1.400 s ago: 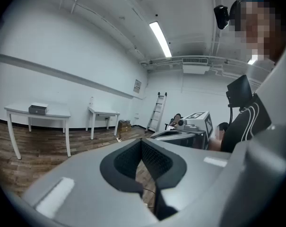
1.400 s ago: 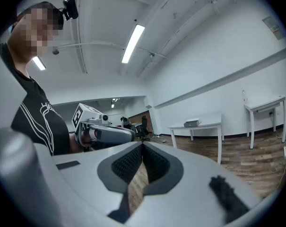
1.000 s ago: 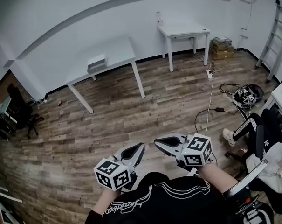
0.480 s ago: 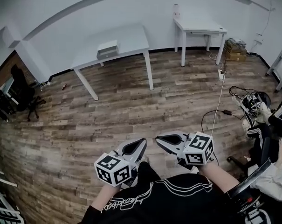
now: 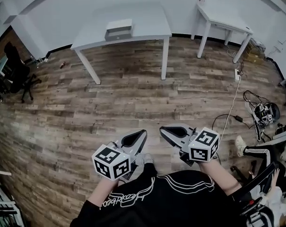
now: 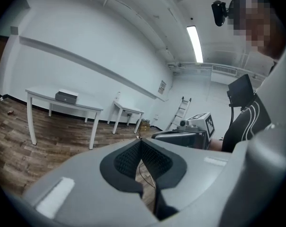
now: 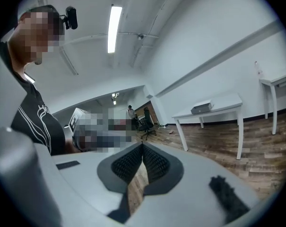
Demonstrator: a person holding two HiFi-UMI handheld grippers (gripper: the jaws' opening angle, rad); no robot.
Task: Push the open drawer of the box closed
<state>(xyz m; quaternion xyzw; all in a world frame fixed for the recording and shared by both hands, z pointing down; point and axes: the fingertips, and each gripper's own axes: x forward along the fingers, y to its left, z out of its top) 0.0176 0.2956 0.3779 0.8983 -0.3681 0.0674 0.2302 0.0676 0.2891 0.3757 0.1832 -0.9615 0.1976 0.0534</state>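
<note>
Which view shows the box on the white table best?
The head view: the box looks largest there, top and front visible on the table. Both gripper views show it only small and distant, from a low angle.

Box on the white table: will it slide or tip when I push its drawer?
It may slide: the box looks small and rests on the smooth table. Tipping seems unlikely, since it is low and wide.

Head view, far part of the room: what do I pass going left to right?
Black office chair → grey box on the large white table → small white table → heap of cables and gear on the floor.
</note>
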